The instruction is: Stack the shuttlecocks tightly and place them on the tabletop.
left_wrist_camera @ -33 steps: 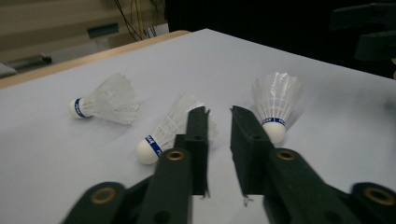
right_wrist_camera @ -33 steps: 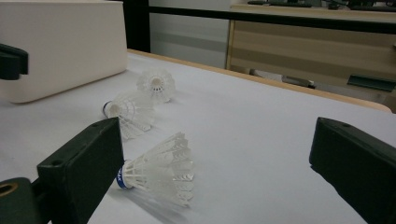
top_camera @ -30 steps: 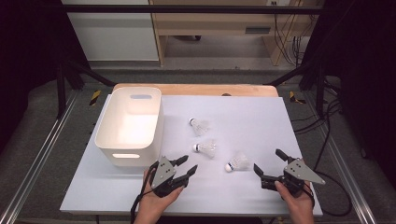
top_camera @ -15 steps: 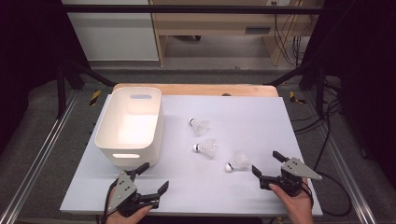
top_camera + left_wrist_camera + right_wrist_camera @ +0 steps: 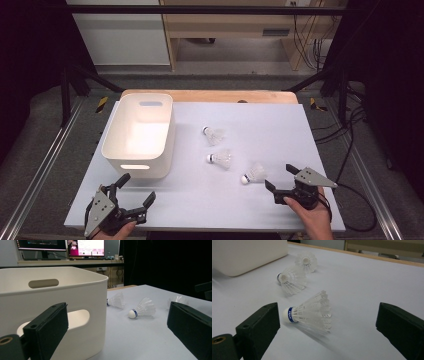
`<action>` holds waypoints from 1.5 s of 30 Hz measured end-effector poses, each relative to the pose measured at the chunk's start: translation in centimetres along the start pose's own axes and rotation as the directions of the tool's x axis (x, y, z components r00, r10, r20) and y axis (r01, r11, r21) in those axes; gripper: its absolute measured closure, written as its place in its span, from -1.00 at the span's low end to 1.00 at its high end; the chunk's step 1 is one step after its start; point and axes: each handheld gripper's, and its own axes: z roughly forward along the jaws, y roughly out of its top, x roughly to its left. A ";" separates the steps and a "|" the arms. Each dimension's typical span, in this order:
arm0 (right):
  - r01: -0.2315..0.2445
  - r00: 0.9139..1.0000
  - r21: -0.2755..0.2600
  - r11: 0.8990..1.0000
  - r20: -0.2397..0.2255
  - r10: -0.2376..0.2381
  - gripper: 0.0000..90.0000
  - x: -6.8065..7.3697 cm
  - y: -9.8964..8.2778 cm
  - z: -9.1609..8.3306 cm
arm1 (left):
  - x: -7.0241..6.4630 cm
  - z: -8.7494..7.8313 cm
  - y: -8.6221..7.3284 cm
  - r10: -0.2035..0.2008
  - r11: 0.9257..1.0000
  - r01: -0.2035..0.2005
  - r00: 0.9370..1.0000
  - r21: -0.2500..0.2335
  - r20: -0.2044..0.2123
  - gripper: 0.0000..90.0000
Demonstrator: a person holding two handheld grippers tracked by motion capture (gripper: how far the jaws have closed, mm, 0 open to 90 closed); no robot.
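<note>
Three white shuttlecocks lie on the white table sheet [image 5: 280,125]: one farthest back [image 5: 214,134], one in the middle [image 5: 220,159], and one nearest [image 5: 254,173]. My right gripper [image 5: 279,177] stands open just in front of the nearest shuttlecock [image 5: 312,311], which lies on its side ahead of the jaws and untouched by them. My left gripper [image 5: 136,189] is at the front left, facing the front wall of a white bin [image 5: 155,167]. Its jaws have just been opening and have nothing between them. Past the bin [image 5: 82,297] it sees the shuttlecocks [image 5: 142,308].
A wooden board edge [image 5: 210,95] runs behind the sheet. Metal rails [image 5: 45,160] and cables [image 5: 350,165] flank the table. Monitors [image 5: 85,247] stand beyond the bin in the left gripper view. Bare sheet lies between the two grippers at the front.
My left gripper has moved left along the front edge, from near the middle to in front of the bin, and its jaws have spread wider. The right gripper has stayed in place.
</note>
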 end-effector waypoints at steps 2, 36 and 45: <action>0.004 1.000 0.015 1.000 -0.006 -0.004 -0.88 0.1 0.1 0.1 | 0.2 -0.2 0.0 -0.006 1.000 0.005 1.000 -0.006 -0.008 -0.92; 0.122 0.968 0.308 0.944 -0.249 -0.044 0.04 -0.6 1.9 4.8 | 1.0 -0.2 -0.8 -0.027 1.000 0.027 0.998 -0.002 -0.063 -0.89; 0.157 0.958 0.314 0.936 -0.277 -0.068 0.68 0.0 1.8 4.4 | 1.3 -0.3 -0.8 -0.027 1.000 0.027 0.997 -0.001 -0.072 -0.88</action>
